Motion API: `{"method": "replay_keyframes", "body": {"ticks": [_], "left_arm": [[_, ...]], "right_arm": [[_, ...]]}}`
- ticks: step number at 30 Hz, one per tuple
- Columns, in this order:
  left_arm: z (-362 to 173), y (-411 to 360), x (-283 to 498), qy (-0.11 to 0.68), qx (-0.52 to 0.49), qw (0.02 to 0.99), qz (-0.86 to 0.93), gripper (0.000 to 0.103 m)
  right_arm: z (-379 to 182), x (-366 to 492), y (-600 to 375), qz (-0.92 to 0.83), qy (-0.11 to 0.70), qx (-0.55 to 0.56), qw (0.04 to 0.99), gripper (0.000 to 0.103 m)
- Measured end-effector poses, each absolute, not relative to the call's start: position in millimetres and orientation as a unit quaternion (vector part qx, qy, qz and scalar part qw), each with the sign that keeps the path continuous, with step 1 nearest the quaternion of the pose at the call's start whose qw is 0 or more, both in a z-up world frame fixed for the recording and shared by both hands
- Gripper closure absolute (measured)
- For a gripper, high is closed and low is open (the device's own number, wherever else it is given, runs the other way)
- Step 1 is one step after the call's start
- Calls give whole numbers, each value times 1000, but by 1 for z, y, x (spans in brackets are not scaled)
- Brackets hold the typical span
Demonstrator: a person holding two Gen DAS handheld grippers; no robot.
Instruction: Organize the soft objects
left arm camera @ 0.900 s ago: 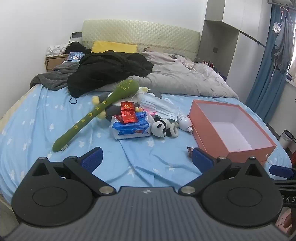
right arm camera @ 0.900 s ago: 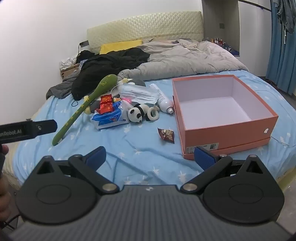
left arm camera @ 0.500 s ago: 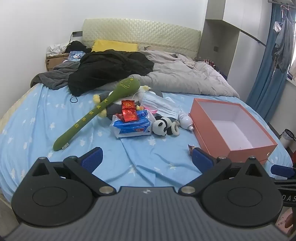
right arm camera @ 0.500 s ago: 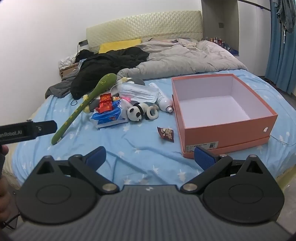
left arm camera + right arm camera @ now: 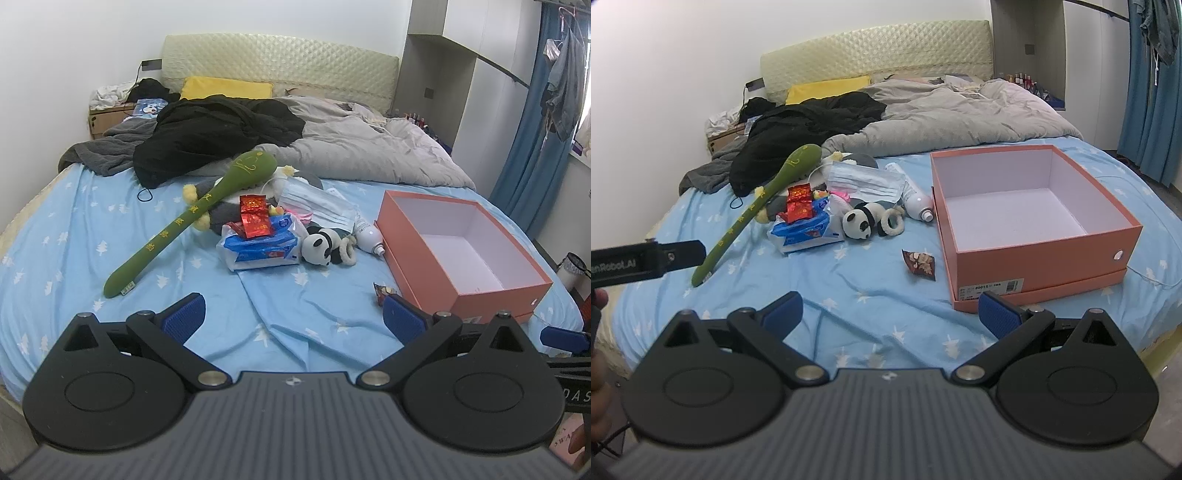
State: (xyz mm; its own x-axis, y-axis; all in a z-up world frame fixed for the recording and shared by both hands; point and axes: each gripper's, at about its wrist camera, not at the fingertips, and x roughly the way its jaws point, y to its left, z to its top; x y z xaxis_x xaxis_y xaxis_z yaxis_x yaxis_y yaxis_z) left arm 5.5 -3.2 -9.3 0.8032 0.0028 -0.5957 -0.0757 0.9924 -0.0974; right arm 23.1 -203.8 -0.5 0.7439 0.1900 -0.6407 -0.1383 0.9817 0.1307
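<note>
A pile lies mid-bed: a long green plush stick (image 5: 192,218) (image 5: 761,206), a small panda plush (image 5: 319,246) (image 5: 860,220), a blue tissue pack (image 5: 264,247) (image 5: 803,230) with red packets (image 5: 255,216) on top, a face mask (image 5: 317,205) (image 5: 866,181), a white bottle (image 5: 367,232) (image 5: 916,199). An empty orange box (image 5: 491,291) (image 5: 1034,254) stands to the right. My left gripper (image 5: 293,317) is open over bare sheet in front of the pile. My right gripper (image 5: 890,314) is open near the box's front corner. Both are empty.
A snack packet (image 5: 919,264) lies left of the box. A grey duvet (image 5: 362,151), black clothing (image 5: 218,136) and a yellow pillow (image 5: 225,88) fill the bed's far half. Blue curtains (image 5: 532,155) hang at the right. The left gripper's body (image 5: 646,260) juts in at the left.
Both views have drifted slightly, the objects sitting a little lower and farther in frame. Nothing on the bed has moved and both grippers stay open.
</note>
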Motion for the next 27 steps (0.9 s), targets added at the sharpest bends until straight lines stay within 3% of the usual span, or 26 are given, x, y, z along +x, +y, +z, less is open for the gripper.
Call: {"method": "replay_keyframes", "body": {"ticks": [27], "left_arm": [[-13, -2, 6, 316, -51, 947, 16, 0]], "right_arm": [[-5, 23, -202, 92, 351, 43, 931, 0]]}}
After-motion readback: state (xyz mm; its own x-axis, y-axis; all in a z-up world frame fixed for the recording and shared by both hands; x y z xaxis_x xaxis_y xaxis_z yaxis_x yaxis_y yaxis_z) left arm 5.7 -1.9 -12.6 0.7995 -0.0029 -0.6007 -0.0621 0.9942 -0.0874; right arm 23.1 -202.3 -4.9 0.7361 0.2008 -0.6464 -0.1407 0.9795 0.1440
